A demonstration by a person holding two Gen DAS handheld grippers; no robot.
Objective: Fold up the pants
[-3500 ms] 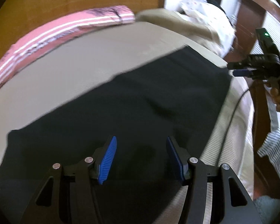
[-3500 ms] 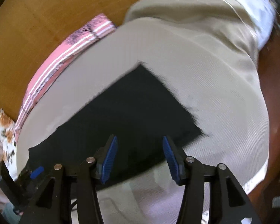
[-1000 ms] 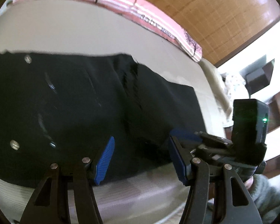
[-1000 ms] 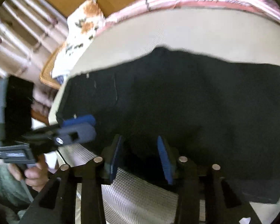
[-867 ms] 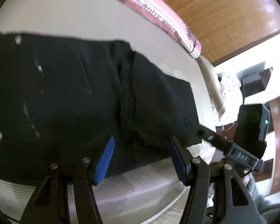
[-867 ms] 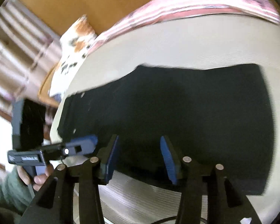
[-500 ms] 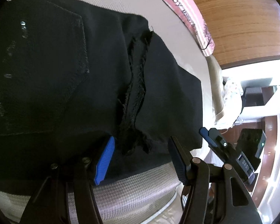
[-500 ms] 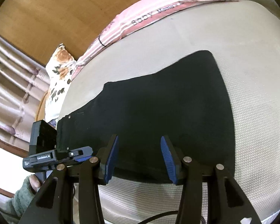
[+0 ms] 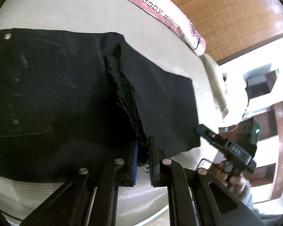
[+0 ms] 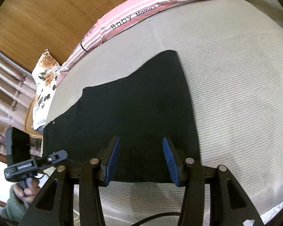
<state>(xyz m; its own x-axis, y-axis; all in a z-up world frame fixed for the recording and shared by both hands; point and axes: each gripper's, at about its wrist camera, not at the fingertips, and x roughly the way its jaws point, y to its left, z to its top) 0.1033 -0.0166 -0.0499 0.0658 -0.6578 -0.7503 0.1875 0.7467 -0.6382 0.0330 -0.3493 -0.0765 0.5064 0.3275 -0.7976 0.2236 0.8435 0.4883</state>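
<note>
One pair of black pants (image 9: 69, 94) lies on one bed (image 10: 235, 75). Two grippers are in view: the left gripper (image 9: 142, 150) and the right gripper (image 10: 139, 156), each with two fingers. Two hands hold them, the left hand (image 10: 29, 189) and the right hand (image 9: 235, 180). One pink striped pillow (image 10: 141, 11) and one floral pillow (image 10: 44, 86) sit at the bed's edge. At least four metal rivets (image 9: 8, 36) dot the pants.

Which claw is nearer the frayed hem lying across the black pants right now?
Left. The left claw has just closed on the frayed hem at the near edge of the pants. The right claw hangs open over the plain folded end, away from the hem.
</note>
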